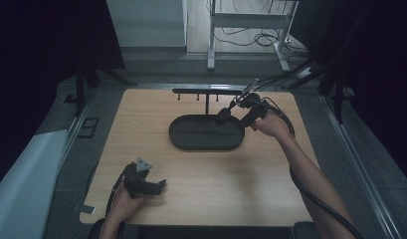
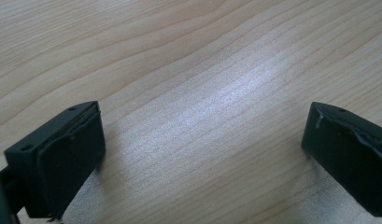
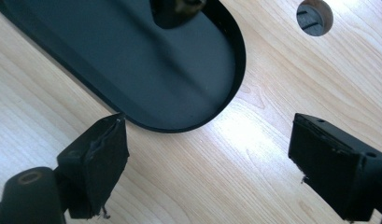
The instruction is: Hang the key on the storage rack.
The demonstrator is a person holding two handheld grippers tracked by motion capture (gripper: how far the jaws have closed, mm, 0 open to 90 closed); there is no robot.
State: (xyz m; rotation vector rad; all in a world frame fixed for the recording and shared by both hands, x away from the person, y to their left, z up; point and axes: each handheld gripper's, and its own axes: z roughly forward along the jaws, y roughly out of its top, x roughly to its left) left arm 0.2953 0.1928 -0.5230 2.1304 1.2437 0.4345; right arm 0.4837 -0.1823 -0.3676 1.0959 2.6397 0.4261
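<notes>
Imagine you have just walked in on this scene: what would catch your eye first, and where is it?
First, the black oval tray at the middle of the wooden table, with a thin black hook stand rising behind it. Next, the right gripper, held open above the tray's right end. The left gripper lies low near the table's front left, jaws wide apart over bare wood.

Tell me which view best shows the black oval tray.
High view: the whole black oval tray shows, with the stand's post rising from it. The right gripper view catches one rounded end close up; the left gripper view looks at bare tabletop.
</notes>
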